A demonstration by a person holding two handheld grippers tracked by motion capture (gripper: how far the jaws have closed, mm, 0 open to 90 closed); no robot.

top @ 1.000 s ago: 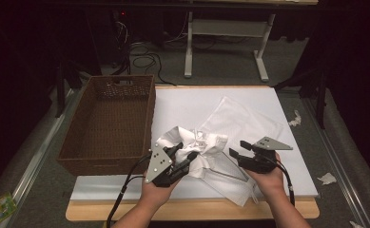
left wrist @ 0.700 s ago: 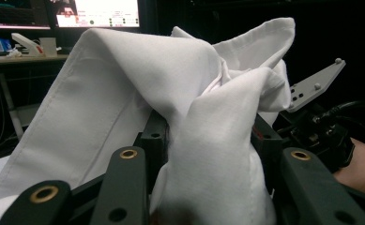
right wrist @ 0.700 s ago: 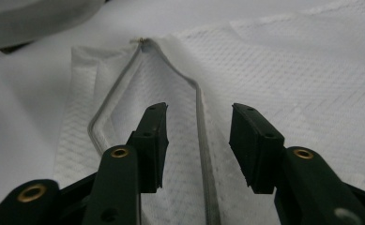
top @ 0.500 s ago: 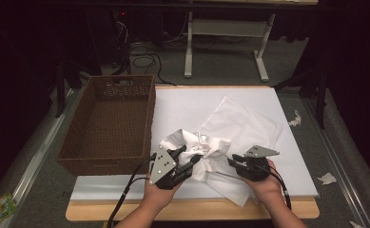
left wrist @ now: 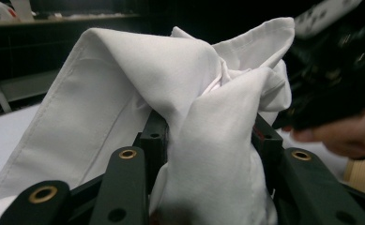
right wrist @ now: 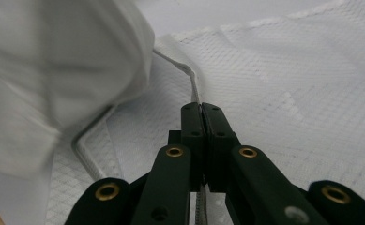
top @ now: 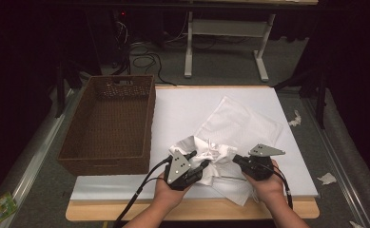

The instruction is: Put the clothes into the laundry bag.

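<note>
A smooth white cloth (top: 206, 153) is bunched up at the table's front, between my two grippers. My left gripper (top: 199, 160) is shut on it, and a thick fold (left wrist: 213, 131) is pinched between its jaws (left wrist: 208, 140). A waffle-textured white cloth (top: 239, 124) lies spread out behind and under the bunch. My right gripper (top: 236, 160) sits at its near edge. Its jaws have just been closing and are now shut on the corded hem (right wrist: 195, 91) of that textured cloth (right wrist: 288, 75), with the tips (right wrist: 201, 108) meeting.
A brown wicker basket (top: 151, 118) stands on the left of the table. A white cover (top: 182, 107) lies over the tabletop, and the wooden front edge (top: 187, 210) shows below it. Paper scraps (top: 295, 118) (top: 327, 178) lie off to the right.
The right gripper's jaws have closed onto the cloth's hem. The left hand has sunk a little toward the table with the bunched cloth still in its jaws.
</note>
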